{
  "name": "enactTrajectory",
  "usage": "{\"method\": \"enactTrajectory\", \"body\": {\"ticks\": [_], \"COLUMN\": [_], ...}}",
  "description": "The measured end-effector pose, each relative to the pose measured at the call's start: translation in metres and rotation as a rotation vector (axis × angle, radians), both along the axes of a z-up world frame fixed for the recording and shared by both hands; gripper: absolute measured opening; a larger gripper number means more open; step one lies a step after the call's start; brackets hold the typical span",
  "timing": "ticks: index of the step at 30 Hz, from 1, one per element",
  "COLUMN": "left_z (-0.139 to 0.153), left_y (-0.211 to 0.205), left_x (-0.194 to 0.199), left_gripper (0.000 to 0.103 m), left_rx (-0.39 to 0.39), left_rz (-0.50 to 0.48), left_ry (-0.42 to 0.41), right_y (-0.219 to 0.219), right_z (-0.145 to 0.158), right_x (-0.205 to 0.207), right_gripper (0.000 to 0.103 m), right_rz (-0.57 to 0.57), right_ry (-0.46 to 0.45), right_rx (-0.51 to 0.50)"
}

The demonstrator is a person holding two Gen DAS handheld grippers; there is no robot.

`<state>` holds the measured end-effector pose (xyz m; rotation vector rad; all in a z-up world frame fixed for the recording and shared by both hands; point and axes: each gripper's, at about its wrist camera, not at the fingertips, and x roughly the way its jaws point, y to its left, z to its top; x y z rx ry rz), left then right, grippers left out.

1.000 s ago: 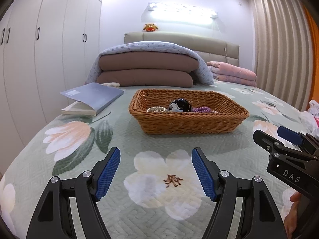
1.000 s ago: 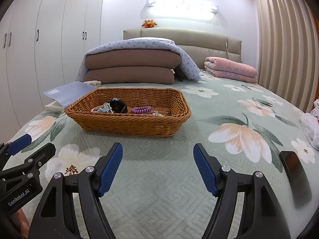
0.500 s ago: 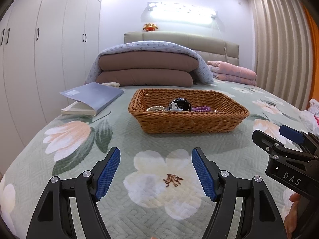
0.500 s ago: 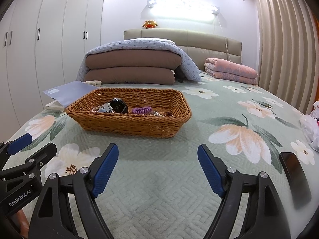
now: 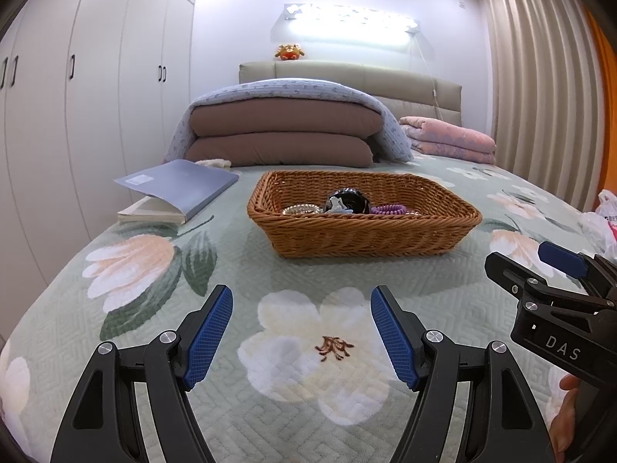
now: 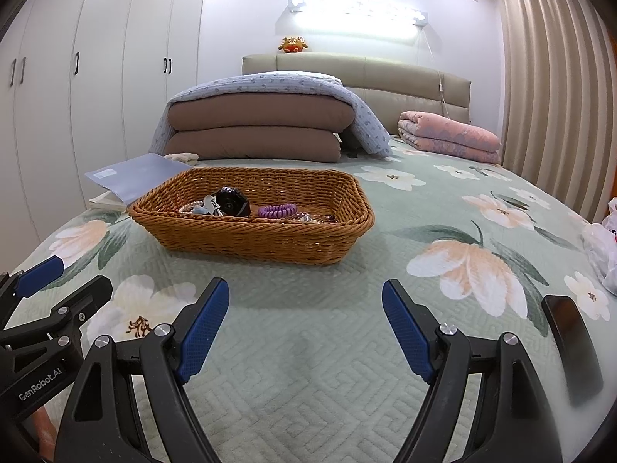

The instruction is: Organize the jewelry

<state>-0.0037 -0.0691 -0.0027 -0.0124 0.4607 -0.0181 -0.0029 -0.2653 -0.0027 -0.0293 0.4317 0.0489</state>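
A brown wicker basket (image 5: 362, 233) (image 6: 246, 239) sits on the flowered bedspread ahead of both grippers. Inside lie a black round item (image 5: 349, 200) (image 6: 231, 201), a purple coil hair tie (image 5: 387, 209) (image 6: 277, 210), a gold bracelet (image 5: 300, 209) and beads (image 6: 308, 217). My left gripper (image 5: 302, 337) is open and empty, low over the bed, short of the basket. My right gripper (image 6: 305, 333) is open and empty, beside it to the right. Each gripper shows at the edge of the other's view.
A grey-blue book (image 5: 177, 187) lies left of the basket. Folded brown quilts (image 5: 281, 139) and a pink blanket (image 5: 449, 139) are stacked by the headboard. A black phone (image 6: 570, 351) lies at the right, with white plastic bags (image 6: 601, 243) beyond. Wardrobes line the left wall.
The right gripper's jaws have opened slightly wider and it shifted a little. The left gripper has barely moved.
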Motion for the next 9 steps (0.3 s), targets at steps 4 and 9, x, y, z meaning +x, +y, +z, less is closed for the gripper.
{"method": "enactTrajectory", "body": {"ticks": [4, 9], "left_z": [-0.0003, -0.0009], "left_y": [0.0024, 0.0039], "left_x": [0.0014, 0.0015], "left_gripper": [0.075, 0.075], "left_rx": [-0.011, -0.010], "left_rz": [0.001, 0.013], "left_ry": [0.007, 0.004], "right_y": [0.0011, 0.0017], "right_z": [-0.0007, -0.0008], "right_x": [0.0006, 0.0005], "right_gripper": [0.083, 0.083], "right_rz": [0.002, 0.003], "right_ry": [0.000, 0.001], "right_rx": [-0.006, -0.006]}}
